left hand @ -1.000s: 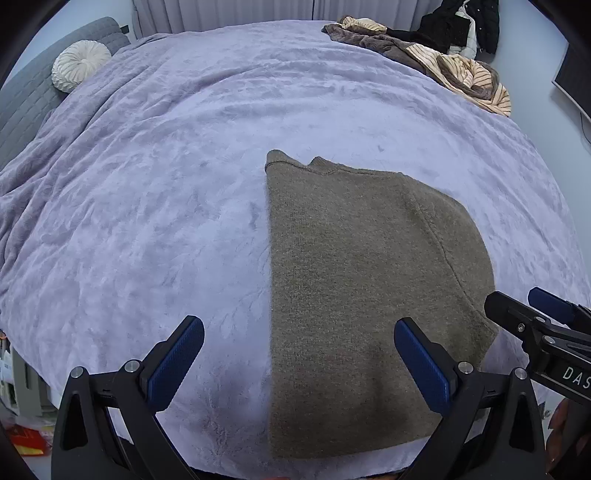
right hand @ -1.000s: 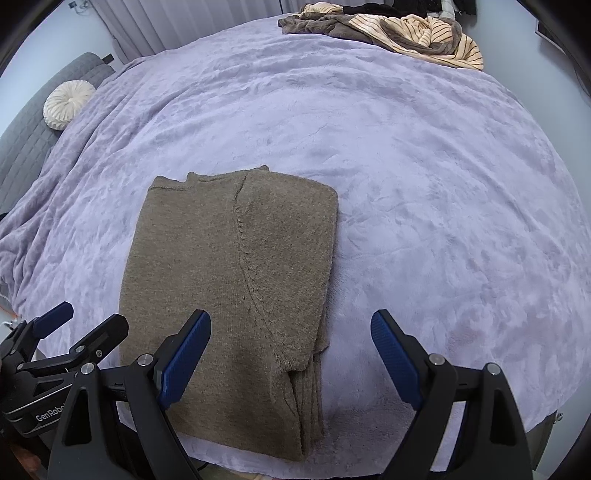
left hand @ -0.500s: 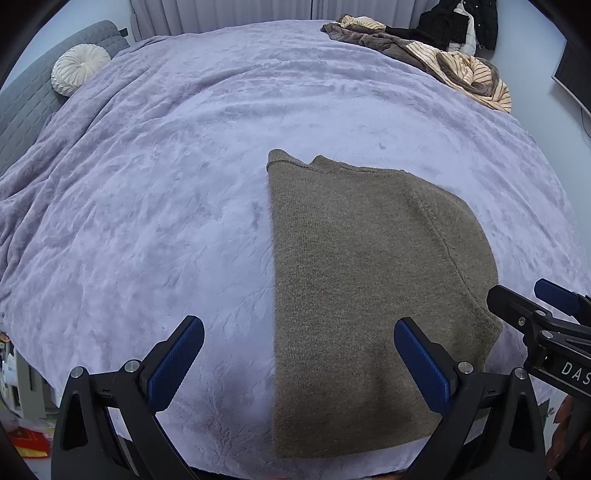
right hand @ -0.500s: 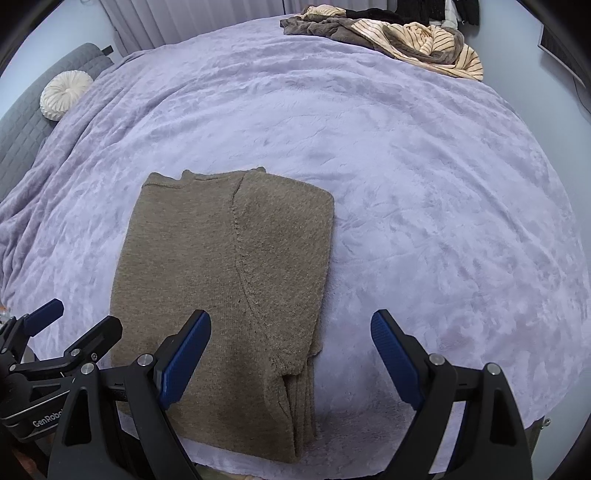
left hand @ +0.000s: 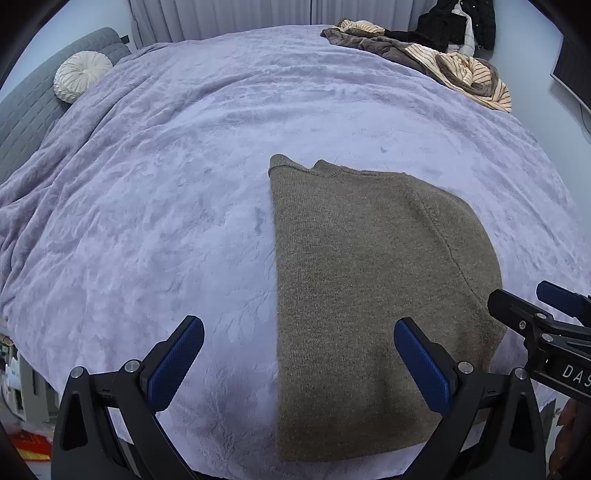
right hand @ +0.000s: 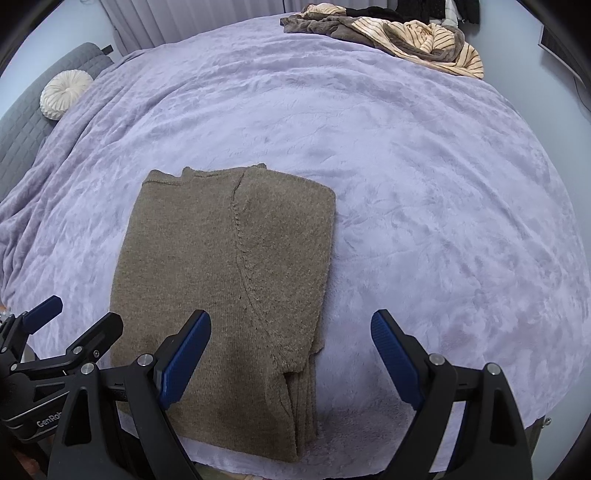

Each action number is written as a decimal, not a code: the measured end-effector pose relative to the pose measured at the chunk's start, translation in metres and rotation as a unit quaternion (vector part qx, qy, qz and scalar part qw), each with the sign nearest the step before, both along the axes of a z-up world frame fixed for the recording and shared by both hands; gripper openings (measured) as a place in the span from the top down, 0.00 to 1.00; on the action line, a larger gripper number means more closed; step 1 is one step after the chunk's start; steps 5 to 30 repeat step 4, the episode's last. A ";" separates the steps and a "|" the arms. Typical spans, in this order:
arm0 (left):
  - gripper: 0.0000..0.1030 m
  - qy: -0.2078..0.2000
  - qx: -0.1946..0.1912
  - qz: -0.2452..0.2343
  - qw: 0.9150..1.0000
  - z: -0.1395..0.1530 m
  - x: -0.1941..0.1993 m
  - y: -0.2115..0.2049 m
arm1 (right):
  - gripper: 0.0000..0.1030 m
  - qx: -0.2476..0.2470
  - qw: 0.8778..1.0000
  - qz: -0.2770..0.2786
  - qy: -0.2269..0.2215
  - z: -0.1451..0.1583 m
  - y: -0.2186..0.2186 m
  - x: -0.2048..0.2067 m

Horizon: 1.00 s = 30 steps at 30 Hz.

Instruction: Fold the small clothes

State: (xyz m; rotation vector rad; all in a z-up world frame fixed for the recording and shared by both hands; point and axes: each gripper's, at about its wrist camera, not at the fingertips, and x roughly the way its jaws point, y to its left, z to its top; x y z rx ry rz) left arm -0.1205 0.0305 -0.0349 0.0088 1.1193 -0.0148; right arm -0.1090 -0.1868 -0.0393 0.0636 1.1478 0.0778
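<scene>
An olive-brown knit sweater [left hand: 362, 280] lies flat on the lilac bed cover [left hand: 184, 184], folded lengthwise with its sleeves tucked in. It also shows in the right wrist view [right hand: 229, 280]. My left gripper [left hand: 299, 360] is open and empty, held above the sweater's near left edge. My right gripper [right hand: 291, 356] is open and empty above the sweater's near right edge. Each gripper shows at the side of the other's view: the right one [left hand: 543, 317] and the left one [right hand: 66, 328].
A pile of striped and brown clothes [left hand: 443, 62] lies at the bed's far right corner, also in the right wrist view [right hand: 406, 33]. A round white cushion [left hand: 81, 75] rests against a grey headboard [left hand: 26, 110] at far left. The bed's near edge runs just below the sweater.
Both grippers have drifted slightly back and up, so the sweater sits a little lower and smaller in view. The sweater has not moved. Both grippers stay open.
</scene>
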 end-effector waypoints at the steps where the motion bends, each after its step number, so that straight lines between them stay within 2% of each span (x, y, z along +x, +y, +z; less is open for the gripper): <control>1: 0.00 -0.005 0.001 -0.003 1.000 0.001 -0.001 -0.001 | 0.12 0.001 1.000 0.000 0.000 0.000 0.000 0.000; 4: 0.00 -0.011 0.006 -0.014 1.000 0.003 -0.002 -0.005 | 0.12 0.000 1.000 0.000 0.000 0.000 0.000 0.001; 30: 0.00 -0.011 0.006 -0.014 1.000 0.003 -0.002 -0.005 | 0.12 0.000 1.000 0.000 0.000 0.000 0.000 0.001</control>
